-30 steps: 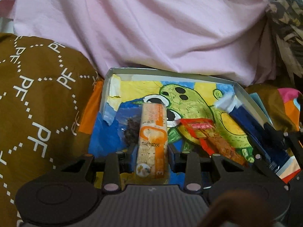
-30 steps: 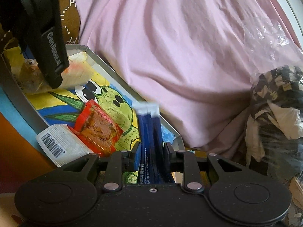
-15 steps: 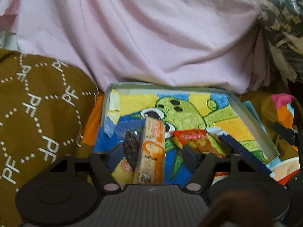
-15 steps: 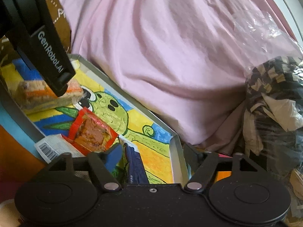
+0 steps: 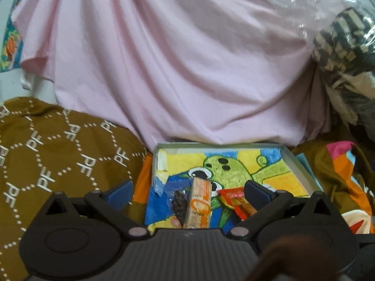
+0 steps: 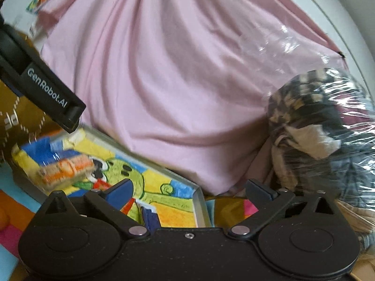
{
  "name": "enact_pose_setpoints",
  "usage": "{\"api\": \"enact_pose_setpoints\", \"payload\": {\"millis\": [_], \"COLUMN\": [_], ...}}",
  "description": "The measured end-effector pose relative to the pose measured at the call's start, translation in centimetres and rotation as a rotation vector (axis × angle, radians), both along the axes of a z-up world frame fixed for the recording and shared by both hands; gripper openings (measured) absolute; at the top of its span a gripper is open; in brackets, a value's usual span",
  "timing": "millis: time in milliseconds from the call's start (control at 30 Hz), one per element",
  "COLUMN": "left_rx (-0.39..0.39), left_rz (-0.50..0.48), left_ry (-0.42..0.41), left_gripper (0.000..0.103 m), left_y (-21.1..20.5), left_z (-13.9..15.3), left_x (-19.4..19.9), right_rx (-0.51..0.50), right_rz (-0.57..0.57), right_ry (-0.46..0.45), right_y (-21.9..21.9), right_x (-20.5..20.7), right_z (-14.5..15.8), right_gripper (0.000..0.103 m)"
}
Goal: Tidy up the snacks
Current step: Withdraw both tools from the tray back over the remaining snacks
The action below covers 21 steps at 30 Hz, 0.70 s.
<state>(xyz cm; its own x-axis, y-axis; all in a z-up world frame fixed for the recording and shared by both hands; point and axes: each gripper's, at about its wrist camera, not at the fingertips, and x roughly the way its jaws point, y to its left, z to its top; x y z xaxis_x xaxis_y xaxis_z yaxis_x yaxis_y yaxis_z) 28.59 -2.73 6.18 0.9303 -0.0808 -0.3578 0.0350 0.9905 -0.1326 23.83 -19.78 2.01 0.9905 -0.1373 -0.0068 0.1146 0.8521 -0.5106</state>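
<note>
Both claws (image 5: 188,189) (image 6: 189,189) spread above tray (image 5: 302,164)

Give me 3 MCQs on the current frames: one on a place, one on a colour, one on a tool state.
1. Where does the orange-and-beige snack bar lie?
A. In the painted tray
B. On the pink sheet
C. On the brown cushion

2. What colour is the cartoon creature painted on the tray floor?
A. Purple
B. Green
C. Grey

3. How does the left tool stand?
A. Shut on the snack bar
B. Shut on nothing
C. Open, holding nothing

Answers:
1. A, the bar rests on the tray floor, beside a red packet.
2. B, its head and arm are green with dark spots.
3. C, its blue-padded fingers are spread wide apart, clear of the bar.
</note>
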Motion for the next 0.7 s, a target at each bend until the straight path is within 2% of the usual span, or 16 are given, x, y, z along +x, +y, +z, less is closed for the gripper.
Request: {"api": "enact_pose_setpoints", "payload": {"millis": [433,700], "left_rx": [0.049,0.075], "left_rz": [0.027,0.037], "left_ry": [-0.064,-0.038], "left_gripper": [0.103,0.103], "left_y": [1.1,1.9], "left_z": [1.7,1.1], "left_x": [-7.7,-12.0], "right_rx": [0.198,0.25], "right_rz": [0.086,0.118], "right_ry": [-0.079,-0.047], "right_y": [-0.6,-0.5], "right_x": [-8.3,-13.4], "right_z": [3.3,2.6], "right_gripper": [0.102,0.102]}}
